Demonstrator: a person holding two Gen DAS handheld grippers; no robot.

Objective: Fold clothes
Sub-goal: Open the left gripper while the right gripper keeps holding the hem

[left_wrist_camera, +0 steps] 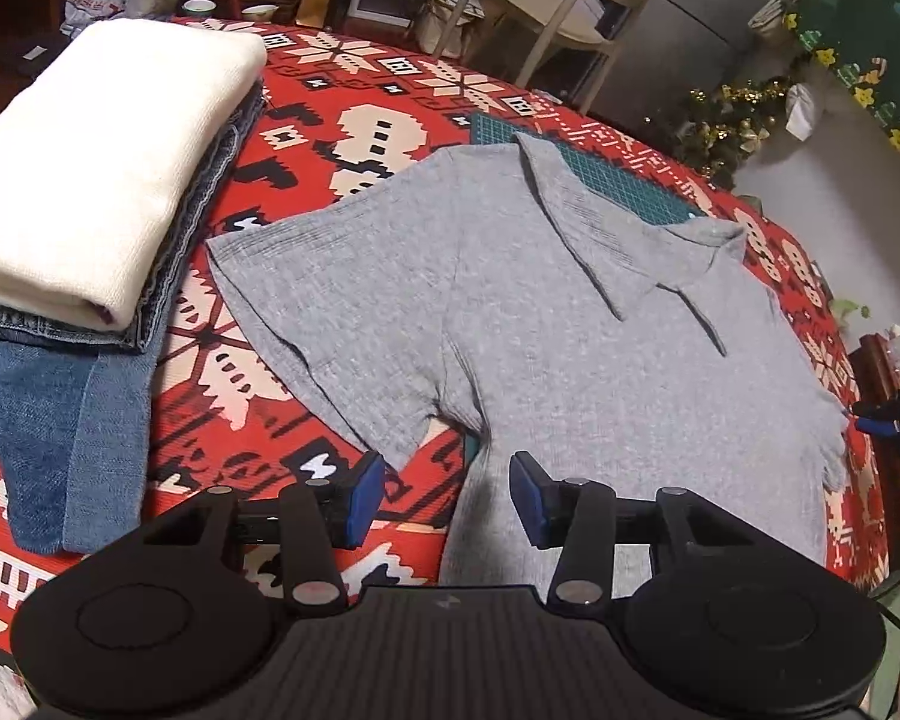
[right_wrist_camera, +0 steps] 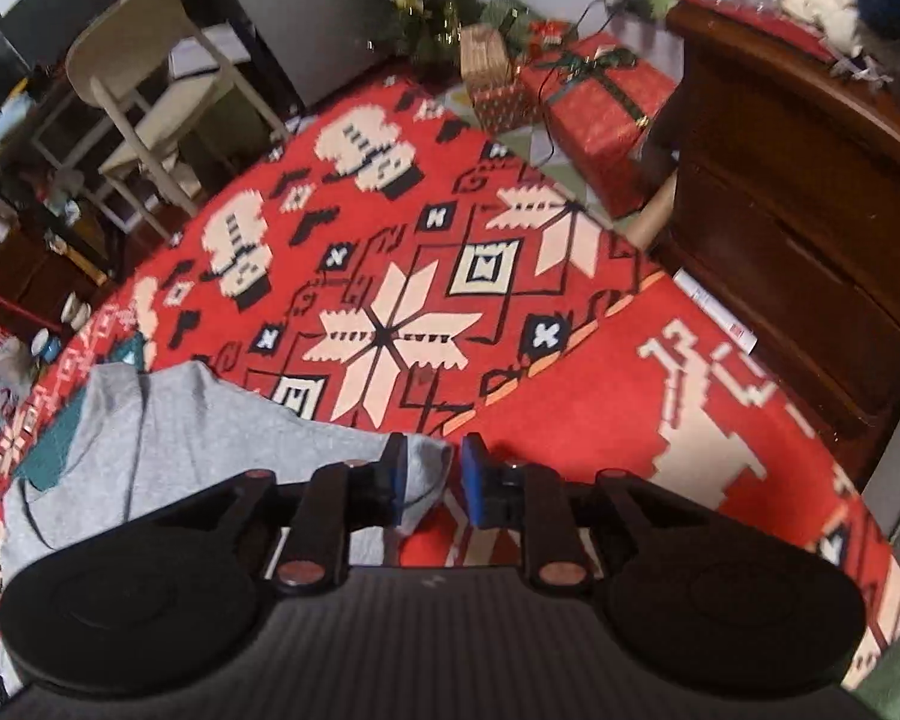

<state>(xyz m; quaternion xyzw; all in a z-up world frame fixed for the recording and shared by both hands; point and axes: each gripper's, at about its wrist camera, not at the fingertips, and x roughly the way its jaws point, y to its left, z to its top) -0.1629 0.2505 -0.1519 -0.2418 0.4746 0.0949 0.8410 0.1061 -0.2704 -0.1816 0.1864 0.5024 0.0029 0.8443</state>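
A grey polo shirt (left_wrist_camera: 510, 312) lies spread flat on the red patterned tablecloth (left_wrist_camera: 342, 138), collar toward the far side. My left gripper (left_wrist_camera: 447, 501) hovers open over the shirt's armpit, one pad past the near sleeve's hem and the other over the body. Nothing sits between its pads. In the right wrist view, my right gripper (right_wrist_camera: 432, 480) is open with a narrow gap, and the tip of the other grey sleeve (right_wrist_camera: 429, 462) lies between its pads. The right gripper (left_wrist_camera: 882, 417) also shows at the shirt's right edge in the left wrist view.
A folded white knit (left_wrist_camera: 102, 168) tops a stack of folded jeans (left_wrist_camera: 60, 420) at the left. A green cutting mat (left_wrist_camera: 606, 174) pokes out under the collar. Beyond the table stand a chair (left_wrist_camera: 570, 6), a wooden dresser (right_wrist_camera: 798, 210) and wrapped gifts (right_wrist_camera: 594, 102).
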